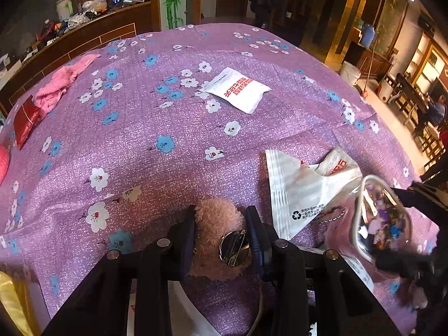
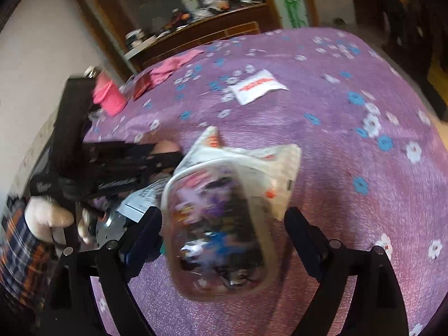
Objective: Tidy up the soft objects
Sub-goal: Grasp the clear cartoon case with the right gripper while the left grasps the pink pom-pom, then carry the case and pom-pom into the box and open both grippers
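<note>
1. Progress looks early: my left tool is clenched on the pink plush pin, low over the purple sheet.
2. My right tool stands released around the clear pouch, pads apart from it.
3. Left scattered: two white packets, one pink cloth, one red packet.
</note>
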A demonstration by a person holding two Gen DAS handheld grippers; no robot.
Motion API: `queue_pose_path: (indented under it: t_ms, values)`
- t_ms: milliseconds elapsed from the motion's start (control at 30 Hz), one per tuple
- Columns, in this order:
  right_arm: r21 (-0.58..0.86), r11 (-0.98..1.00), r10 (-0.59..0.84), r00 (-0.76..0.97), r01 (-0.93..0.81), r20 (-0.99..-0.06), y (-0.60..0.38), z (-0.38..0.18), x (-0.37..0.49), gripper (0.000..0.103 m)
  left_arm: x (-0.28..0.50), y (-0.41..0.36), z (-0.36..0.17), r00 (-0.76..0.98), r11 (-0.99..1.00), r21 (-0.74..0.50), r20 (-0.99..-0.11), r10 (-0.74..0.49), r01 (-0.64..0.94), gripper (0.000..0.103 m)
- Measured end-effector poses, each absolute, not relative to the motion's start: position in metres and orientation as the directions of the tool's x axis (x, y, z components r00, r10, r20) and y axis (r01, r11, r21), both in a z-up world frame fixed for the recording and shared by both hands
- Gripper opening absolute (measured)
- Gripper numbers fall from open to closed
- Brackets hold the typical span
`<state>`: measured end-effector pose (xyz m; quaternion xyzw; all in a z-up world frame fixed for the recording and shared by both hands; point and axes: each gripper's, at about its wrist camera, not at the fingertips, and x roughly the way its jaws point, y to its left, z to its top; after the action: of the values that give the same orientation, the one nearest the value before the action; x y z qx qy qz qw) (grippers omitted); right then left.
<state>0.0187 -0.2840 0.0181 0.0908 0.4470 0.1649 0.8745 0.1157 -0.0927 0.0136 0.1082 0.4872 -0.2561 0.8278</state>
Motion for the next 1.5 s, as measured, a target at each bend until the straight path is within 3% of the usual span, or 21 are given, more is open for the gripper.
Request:
queue_pose_path:
  t_ms: [167,200,467,867,1267,1500]
  values:
    - [0.194,0.955,0.291,0.590,-0.224,-0.753,-0.272,0.019,0.013,0.088,0.116,-0.097,0.011,0.407,0.846,-0.043,-0.863,-0.299,0.532,0.035]
    - [0.200,0.955,0.293,0.592,-0.220,-0.750,-0.274,0.020,0.012,0.077,0.115,-0.096,0.013,0.408,0.848,-0.048,-0.861,-0.302,0.528,0.034]
    - [0.277,0.942,0.334,0.613,-0.190,-0.716,-0.291,0.027,0.010,0.077,0.101,-0.075,0.040,0.465,0.870,-0.068,-0.823,-0.326,0.489,0.031]
    - [0.390,0.915,0.357,0.669,-0.108,-0.652,-0.319,0.034,0.009,0.077,0.024,0.030,0.100,0.609,0.921,-0.192,-0.702,-0.369,0.338,0.031]
    - [0.449,0.876,0.437,0.679,-0.173,-0.590,-0.295,0.065,-0.019,0.077,-0.075,0.191,0.091,0.716,0.942,-0.334,-0.662,-0.222,-0.017,0.031]
    - [0.409,0.852,0.521,0.603,-0.327,-0.604,-0.217,0.095,-0.029,0.077,-0.085,0.224,0.076,0.738,0.934,-0.345,-0.654,-0.168,-0.093,0.031]
